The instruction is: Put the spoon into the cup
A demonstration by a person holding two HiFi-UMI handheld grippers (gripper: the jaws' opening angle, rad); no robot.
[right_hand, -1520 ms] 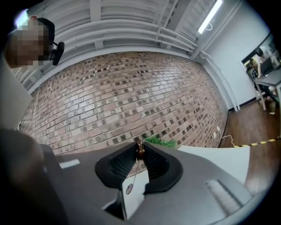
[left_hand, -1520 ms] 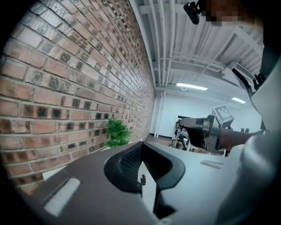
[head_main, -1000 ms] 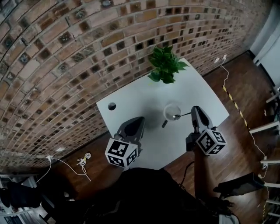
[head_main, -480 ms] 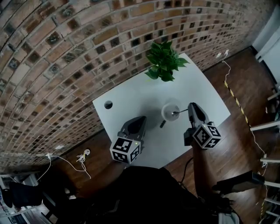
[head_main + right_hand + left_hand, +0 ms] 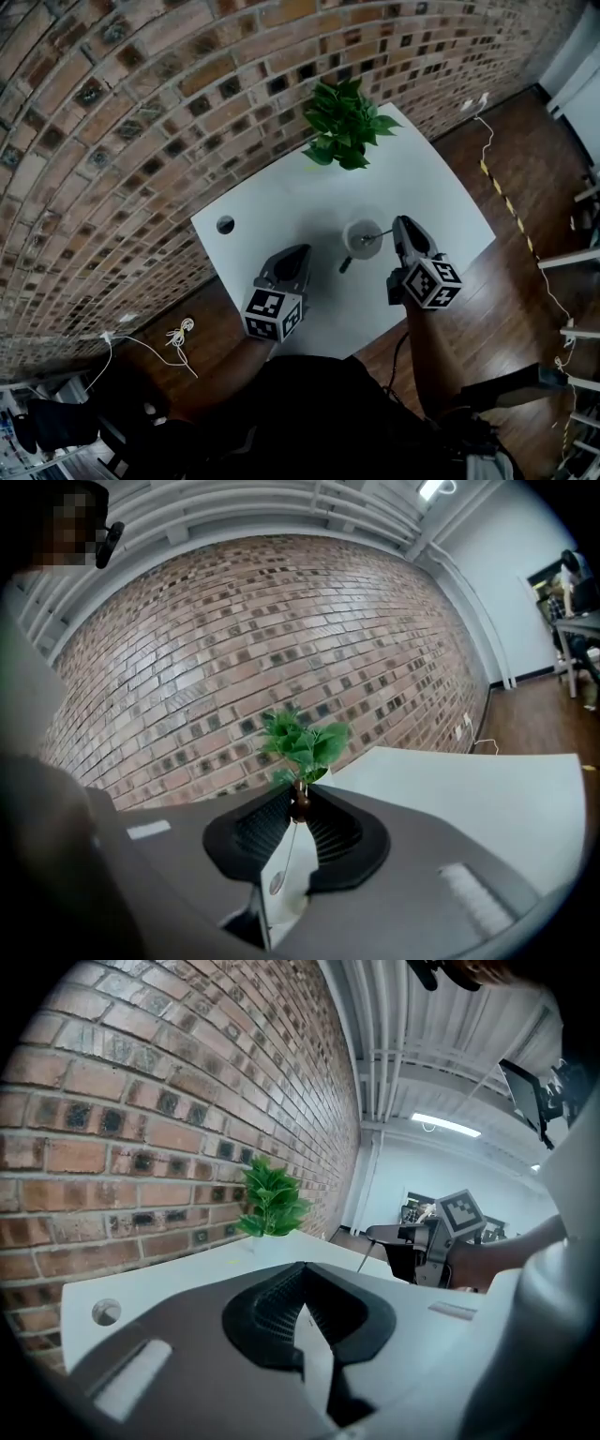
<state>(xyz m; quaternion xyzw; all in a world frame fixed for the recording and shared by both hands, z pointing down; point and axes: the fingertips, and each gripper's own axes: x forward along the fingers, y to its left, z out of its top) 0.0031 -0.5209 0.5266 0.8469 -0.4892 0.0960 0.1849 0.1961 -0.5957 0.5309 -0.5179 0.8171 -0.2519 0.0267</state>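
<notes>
Right gripper (image 5: pixel 300 801): jaws are clamping the spoon (image 5: pixel 277 883) by its brown handle tip. The spoon is hanging bowl-down, and in the head view its bowl is lying over the mouth of the cup (image 5: pixel 357 247); whether it is reaching inside cannot be told.
Left gripper (image 5: pixel 301 1283): jaws are sitting closed, gripping nothing, hovering over the table (image 5: pixel 441 197) left of the cup.
Plant (image 5: pixel 345 136): standing at the table's far edge, beside the brick wall (image 5: pixel 141 112).

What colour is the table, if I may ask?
The table is white; the head view shows it best.
</notes>
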